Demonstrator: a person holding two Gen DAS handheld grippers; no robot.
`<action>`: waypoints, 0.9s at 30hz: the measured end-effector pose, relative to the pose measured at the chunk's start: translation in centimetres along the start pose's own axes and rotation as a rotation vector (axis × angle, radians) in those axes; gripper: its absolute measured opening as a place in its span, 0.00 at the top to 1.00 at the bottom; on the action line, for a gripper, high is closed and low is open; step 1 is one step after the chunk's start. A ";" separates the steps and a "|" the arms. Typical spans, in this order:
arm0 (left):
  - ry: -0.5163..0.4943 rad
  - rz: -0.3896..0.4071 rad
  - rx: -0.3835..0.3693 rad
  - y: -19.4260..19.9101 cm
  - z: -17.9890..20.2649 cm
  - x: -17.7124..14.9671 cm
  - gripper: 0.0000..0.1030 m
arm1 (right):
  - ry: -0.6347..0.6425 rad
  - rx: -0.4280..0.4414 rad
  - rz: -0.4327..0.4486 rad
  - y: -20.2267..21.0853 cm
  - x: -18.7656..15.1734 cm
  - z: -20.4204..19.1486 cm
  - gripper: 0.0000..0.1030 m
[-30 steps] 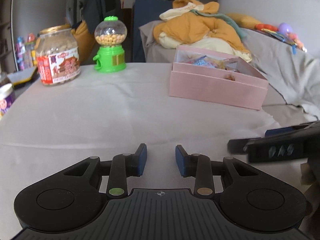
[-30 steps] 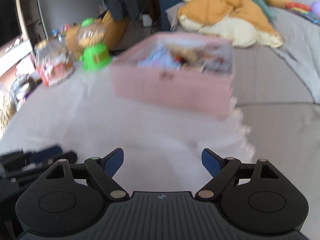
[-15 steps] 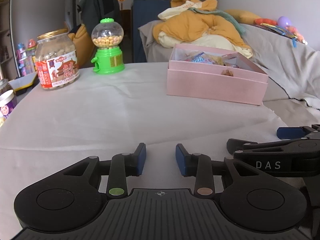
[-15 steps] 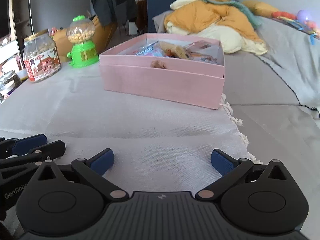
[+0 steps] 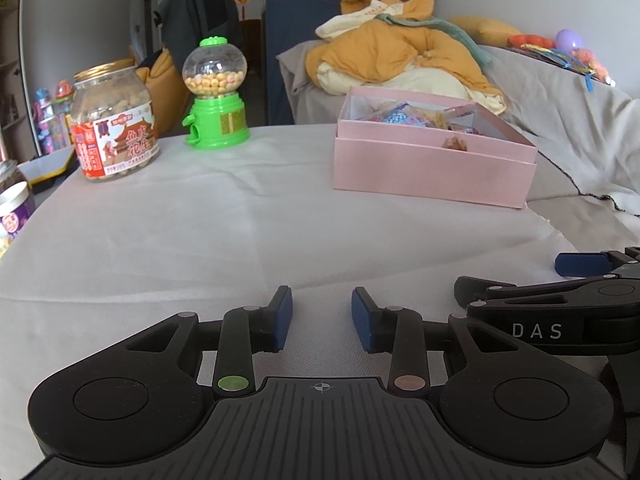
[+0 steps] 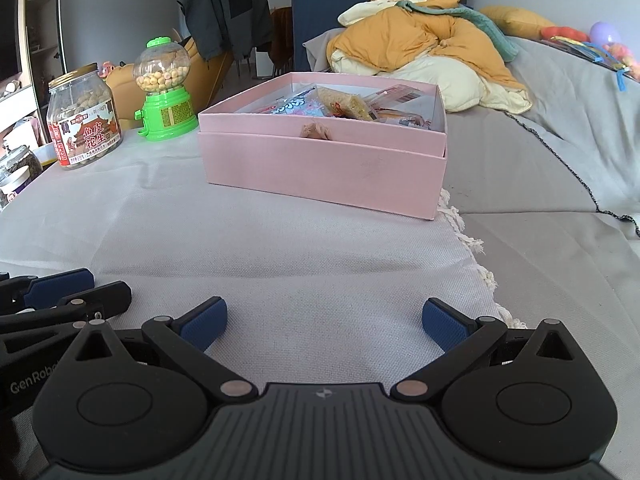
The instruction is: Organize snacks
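A pink box point(image 5: 432, 172) holding several wrapped snacks point(image 6: 340, 104) stands on the white-clothed table point(image 5: 200, 232); it also shows in the right wrist view point(image 6: 320, 168). My left gripper point(image 5: 322, 320) hovers low over the near table, jaws narrowly apart and empty. My right gripper point(image 6: 324, 320) is wide open and empty, just right of the left one, well short of the box. The right gripper's side shows in the left wrist view point(image 5: 560, 308); the left gripper's fingers point(image 6: 60, 284) show in the right wrist view.
A peanut jar point(image 5: 114, 124) and a green gumball dispenser point(image 5: 216, 96) stand at the table's far left. Smaller jars point(image 5: 14, 204) sit at the left edge. A grey sofa point(image 6: 560, 160) with a heap of orange bedding point(image 6: 424, 48) lies right and behind.
Both grippers have settled; the right wrist view has steadied from a blur and drawn back from the box. The right gripper's jaws have opened a little wider.
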State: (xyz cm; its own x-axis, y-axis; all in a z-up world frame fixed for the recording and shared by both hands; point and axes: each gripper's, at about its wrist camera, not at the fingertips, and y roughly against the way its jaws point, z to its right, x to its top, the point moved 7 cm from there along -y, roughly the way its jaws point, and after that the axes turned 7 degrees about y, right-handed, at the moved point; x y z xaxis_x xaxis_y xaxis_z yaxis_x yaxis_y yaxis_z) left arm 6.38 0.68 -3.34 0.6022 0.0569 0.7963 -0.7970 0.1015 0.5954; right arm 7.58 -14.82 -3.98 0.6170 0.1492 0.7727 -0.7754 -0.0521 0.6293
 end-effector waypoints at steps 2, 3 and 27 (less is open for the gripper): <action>0.006 -0.001 -0.005 0.0 -0.1 0.0 0.63 | 0.000 0.000 0.000 0.0 0.0 0.0 0.00; 0.007 -0.001 -0.006 0.0 -0.1 0.0 0.63 | 0.000 0.000 0.000 0.0 0.0 0.0 0.00; 0.002 -0.001 -0.003 0.0 -0.2 0.0 0.63 | 0.000 0.000 0.000 0.0 0.0 0.0 0.00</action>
State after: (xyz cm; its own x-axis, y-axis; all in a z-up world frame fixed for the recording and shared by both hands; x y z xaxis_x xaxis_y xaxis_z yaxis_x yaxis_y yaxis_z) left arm 6.39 0.83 -3.37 0.6029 0.0591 0.7956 -0.7964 0.1048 0.5956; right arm 7.56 -14.81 -3.98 0.6168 0.1492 0.7729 -0.7756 -0.0523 0.6290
